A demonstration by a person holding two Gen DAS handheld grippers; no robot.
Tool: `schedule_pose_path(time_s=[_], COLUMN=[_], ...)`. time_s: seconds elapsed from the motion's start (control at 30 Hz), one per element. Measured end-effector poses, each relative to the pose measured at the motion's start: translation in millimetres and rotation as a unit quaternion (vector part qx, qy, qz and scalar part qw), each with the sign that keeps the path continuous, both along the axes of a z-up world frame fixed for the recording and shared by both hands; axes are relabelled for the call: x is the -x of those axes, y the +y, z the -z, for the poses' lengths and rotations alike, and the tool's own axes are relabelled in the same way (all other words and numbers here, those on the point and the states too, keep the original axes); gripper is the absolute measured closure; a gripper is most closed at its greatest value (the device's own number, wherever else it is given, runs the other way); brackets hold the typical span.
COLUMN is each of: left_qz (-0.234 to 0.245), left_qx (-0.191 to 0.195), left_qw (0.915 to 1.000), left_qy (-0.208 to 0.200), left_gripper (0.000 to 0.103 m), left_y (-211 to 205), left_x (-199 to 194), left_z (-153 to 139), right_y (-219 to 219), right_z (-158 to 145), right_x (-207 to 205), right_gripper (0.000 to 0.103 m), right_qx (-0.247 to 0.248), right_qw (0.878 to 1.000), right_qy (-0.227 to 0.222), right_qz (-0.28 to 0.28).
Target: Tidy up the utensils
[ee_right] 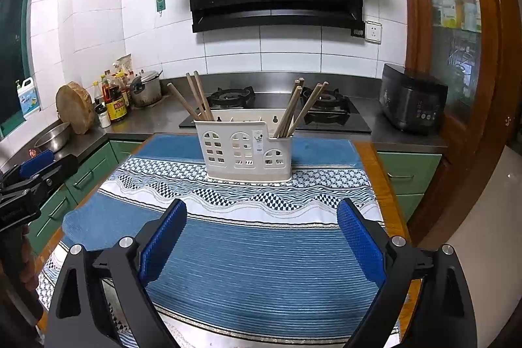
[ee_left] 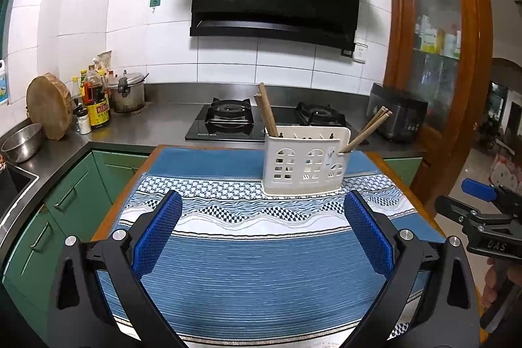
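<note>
Left gripper (ee_left: 262, 237): fingers spread wide, nothing between them, held low over the near part of the blue striped cloth (ee_left: 261, 276). Right gripper (ee_right: 261, 242): likewise spread wide and empty, over the same cloth and well apart from the work.

The white utensil holder (ee_right: 244, 152) stands upright on the far half of the cloth, near the stove (ee_right: 277, 110). From left to right in the right wrist view, the left chopsticks (ee_right: 195, 97) lean out of its left compartment; the middle compartment's contents cannot be made out; the right chopsticks (ee_right: 298, 106) lean out of the lower right compartment. No loose utensils show on the cloth.

Assessment: the chopsticks appear to be light, stiff wooden sticks, thin and likely to roll or pivot in a loose grip. Best taken on the exposed upper shaft, clear of the holder rim, pinched squarely across the bundle. The holder looks like light plastic and may tip or slide if a stick is dragged sideways.
</note>
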State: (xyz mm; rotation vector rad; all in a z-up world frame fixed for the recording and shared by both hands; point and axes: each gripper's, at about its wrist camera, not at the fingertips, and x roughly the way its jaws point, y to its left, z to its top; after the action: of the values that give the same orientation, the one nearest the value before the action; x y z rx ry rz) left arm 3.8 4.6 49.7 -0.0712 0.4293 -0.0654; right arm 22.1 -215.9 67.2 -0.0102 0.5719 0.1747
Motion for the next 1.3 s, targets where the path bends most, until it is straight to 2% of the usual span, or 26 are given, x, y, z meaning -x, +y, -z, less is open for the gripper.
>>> schedule_pose_path(time_s=[0.77, 1.3], left_qz=[0.001, 0.006], left_qx=[0.018, 0.012], left_qw=[0.9998, 0.9999], left_qy=[0.003, 0.003], left_gripper=[0.005, 0.005], left_y=[8.1, 2.7], left_x=[-0.9, -0.1], left_z=[2.4, 2.2], right_y=[5.9, 6.7], right_z=[1.1, 1.1], right_x=[-0.8, -1.0], right_gripper=[0.013, 0.012], right_qx=[0.003, 0.004], right_qw=[1.000, 1.000], right_qy=[0.002, 0.001], right_qz=[-0.005, -0.007])
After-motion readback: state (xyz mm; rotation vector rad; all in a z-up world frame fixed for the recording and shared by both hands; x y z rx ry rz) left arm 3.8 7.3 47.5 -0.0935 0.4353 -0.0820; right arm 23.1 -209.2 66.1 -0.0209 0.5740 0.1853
